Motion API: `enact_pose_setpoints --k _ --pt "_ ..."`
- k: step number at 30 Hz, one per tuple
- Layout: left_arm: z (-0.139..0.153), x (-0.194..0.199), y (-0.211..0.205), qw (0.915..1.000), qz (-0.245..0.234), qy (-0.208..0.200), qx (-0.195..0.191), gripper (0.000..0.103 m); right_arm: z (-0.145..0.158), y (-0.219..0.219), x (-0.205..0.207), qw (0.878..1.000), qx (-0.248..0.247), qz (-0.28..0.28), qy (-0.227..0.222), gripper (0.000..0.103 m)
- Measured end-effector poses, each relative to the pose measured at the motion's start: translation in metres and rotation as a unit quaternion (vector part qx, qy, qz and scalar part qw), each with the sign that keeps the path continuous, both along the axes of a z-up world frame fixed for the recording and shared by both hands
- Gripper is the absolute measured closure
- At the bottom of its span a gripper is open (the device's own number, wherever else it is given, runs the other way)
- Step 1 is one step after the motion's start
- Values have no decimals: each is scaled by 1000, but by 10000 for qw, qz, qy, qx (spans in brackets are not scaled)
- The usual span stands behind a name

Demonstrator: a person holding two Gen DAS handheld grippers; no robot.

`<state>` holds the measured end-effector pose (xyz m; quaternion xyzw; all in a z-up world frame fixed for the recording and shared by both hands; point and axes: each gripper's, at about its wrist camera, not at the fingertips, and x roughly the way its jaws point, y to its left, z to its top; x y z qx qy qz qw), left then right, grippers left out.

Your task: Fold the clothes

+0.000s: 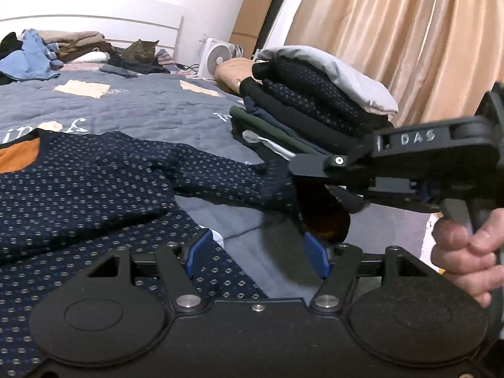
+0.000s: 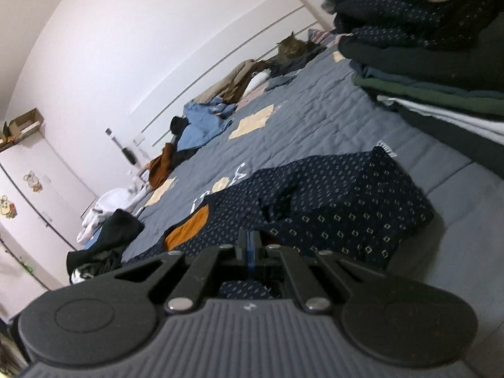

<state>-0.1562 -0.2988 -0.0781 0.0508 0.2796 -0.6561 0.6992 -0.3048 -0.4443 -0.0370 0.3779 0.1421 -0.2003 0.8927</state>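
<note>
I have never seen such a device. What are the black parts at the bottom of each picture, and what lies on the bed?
There is no robot here: a person holds a hand tool with a two-finger claw in each hand. A camera on each tool looks forward along the claw, so the black parts are the tool itself. The left wrist view shows the left claw, open above a navy patterned top spread on the grey quilt. It also shows the person's hand holding the right claw, shut and apparently pinching the top's sleeve. The other view comes from that right claw. Folded clothes are piled nearby; unfolded clothes and a cat lie farther back.
</note>
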Motion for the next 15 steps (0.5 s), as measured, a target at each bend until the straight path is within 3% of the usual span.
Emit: enact_pose_setpoints --k 7,8,9,10,12,15 --pt "-5 -4 -8 9995 -79 276 -147 46 1 12 4 9993 101 354 -11 103" --pt "-4 -3 -8 9993 -100 311 -157 61 0 14 6 9991 109 409 5 103" --pt "-4 -3 -9 9993 -120 334 -148 83 -1 15 7 9988 128 469 21 103" --pt "-5 -2 -10 9992 -125 356 -111 93 -2 15 8 9984 181 541 7 103" --pt "-6 2 -9 9996 -56 285 -42 100 -1 14 7 9981 298 538 -88 101" --pt "-6 10 -6 9998 76 163 14 101 2 9 3 9979 385 455 -272 99"
